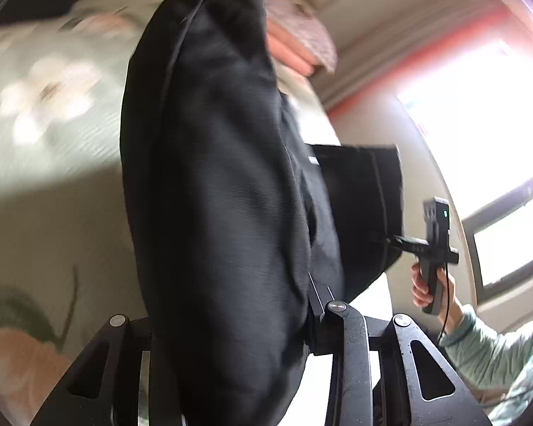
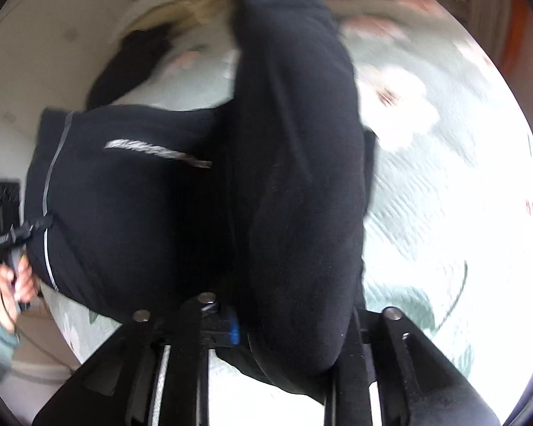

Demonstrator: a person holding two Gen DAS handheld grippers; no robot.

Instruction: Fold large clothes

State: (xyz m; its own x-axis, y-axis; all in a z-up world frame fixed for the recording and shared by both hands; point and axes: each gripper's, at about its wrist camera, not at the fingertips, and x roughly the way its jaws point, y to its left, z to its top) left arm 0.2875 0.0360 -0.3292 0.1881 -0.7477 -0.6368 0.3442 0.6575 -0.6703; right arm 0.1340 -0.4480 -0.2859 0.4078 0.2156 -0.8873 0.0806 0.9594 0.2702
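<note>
A large black garment [image 1: 213,177] hangs in the air over a bed with a pale green flowered cover [image 1: 46,113]. My left gripper [image 1: 312,305] is shut on one edge of it; the cloth drapes over the fingers and hides the tips. My right gripper [image 1: 391,238] shows in the left wrist view, shut on the garment's other corner by a grey stripe. In the right wrist view the garment [image 2: 295,177] fills the middle, with a grey logo; the right gripper [image 2: 231,316] is buried in cloth, and the left gripper [image 2: 39,225] pinches the far left edge.
Pink folded bedding [image 1: 295,53] lies at the head of the bed. A bright window [image 1: 479,113] with a red curtain edge is on the right. Another dark cloth [image 2: 135,64] lies at the bed's far side. The bed cover [image 2: 444,177] spreads below.
</note>
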